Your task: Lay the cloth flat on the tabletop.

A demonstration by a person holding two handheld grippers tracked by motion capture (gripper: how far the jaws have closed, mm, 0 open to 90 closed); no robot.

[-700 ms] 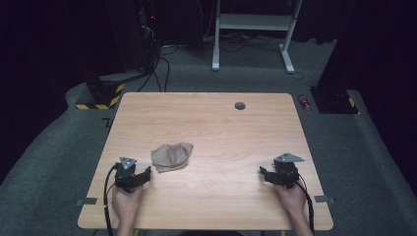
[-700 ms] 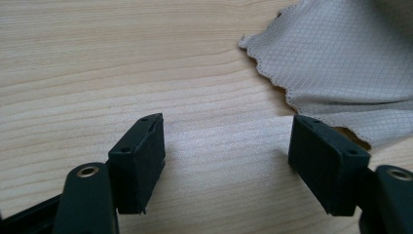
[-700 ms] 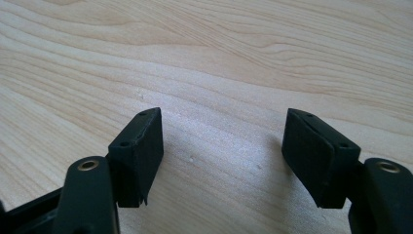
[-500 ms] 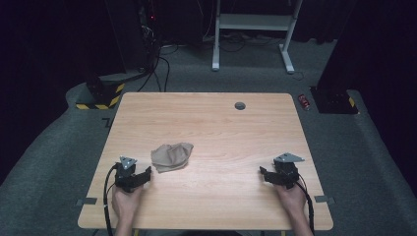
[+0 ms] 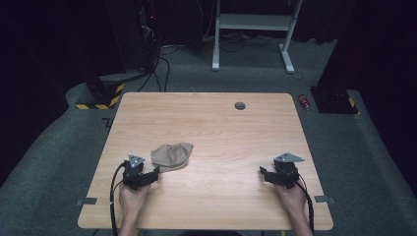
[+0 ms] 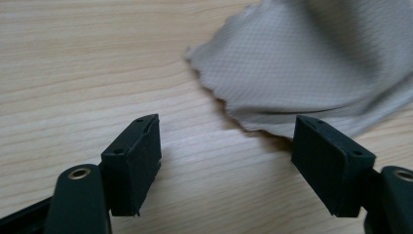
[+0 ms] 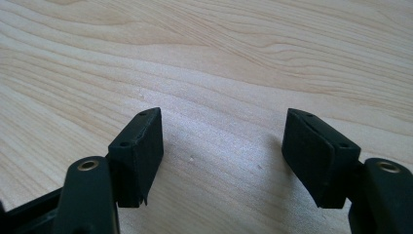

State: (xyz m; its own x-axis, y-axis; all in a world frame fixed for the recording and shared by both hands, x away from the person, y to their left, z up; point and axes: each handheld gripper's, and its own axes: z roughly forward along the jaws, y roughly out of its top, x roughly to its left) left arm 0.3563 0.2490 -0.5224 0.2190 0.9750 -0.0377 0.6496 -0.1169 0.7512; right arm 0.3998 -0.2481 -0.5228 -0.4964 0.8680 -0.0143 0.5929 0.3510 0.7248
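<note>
Left hand-held gripper (image 6: 226, 146) spread wide, nothing pinched, crumpled beige mesh cloth (image 6: 302, 63) just ahead of its jaws. Right hand-held gripper (image 7: 221, 146) also spread, empty, over bare light wooden counter (image 7: 204, 58).

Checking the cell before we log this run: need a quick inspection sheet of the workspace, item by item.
Surface: wooden table, bare grain, one round dark grommet near the far edge.
Job's things: crumpled beige cloth lying near the left front, its scalloped edge just ahead of the left gripper.
Clutter: nothing seen on the table.
Grippers: left gripper open, nothing between the jaws; right gripper open over bare wood.
Cables: a black cable trails from the left gripper, another from the right.
Surroundings: grey carpet, white desk frame behind, small red can on the floor.
</note>
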